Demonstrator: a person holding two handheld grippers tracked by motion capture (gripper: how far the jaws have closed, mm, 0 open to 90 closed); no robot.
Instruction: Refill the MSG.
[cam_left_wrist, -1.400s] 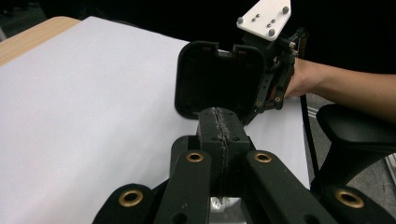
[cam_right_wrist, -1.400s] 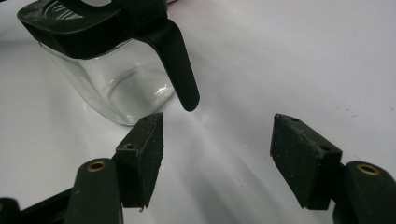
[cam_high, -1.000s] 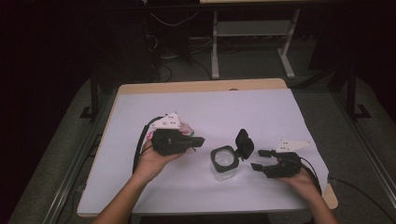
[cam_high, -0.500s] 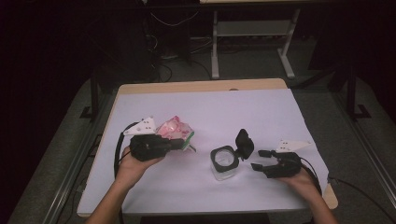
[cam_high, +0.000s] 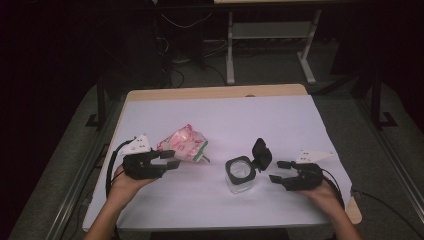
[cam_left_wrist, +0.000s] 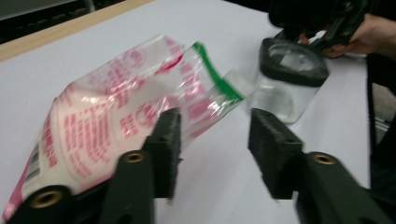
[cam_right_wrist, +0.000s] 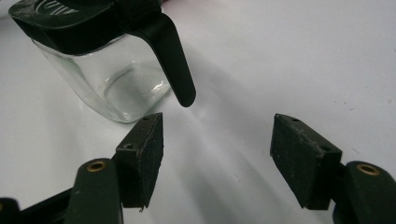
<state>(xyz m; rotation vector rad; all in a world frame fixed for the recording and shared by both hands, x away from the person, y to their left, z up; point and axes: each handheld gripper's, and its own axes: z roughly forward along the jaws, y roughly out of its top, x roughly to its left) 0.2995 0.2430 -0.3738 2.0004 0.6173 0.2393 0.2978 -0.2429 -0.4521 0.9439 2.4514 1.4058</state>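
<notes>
The left gripper (cam_high: 167, 159) has drawn back toward eight o'clock, its jaws just opening off the crinkly plastic bag (cam_high: 183, 144); the right gripper (cam_high: 281, 171) holds its jaws wide by the square glass jar (cam_high: 240, 175).

We see a table (cam_high: 220, 92) with a light wooden top, its far edge bare at the upper centre of the high view. A white sheet (cam_high: 280, 125) covers nearly all of the top, and a wooden corner shows at the lower right. On the sheet, left of centre, lies a clear plastic bag (cam_high: 183, 144) printed in pink with a green strip at its mouth. Right of centre stands a clear glass jar (cam_high: 239, 176) with a black rim, its black lid hinged upward. Bag and jar lie apart.
</notes>
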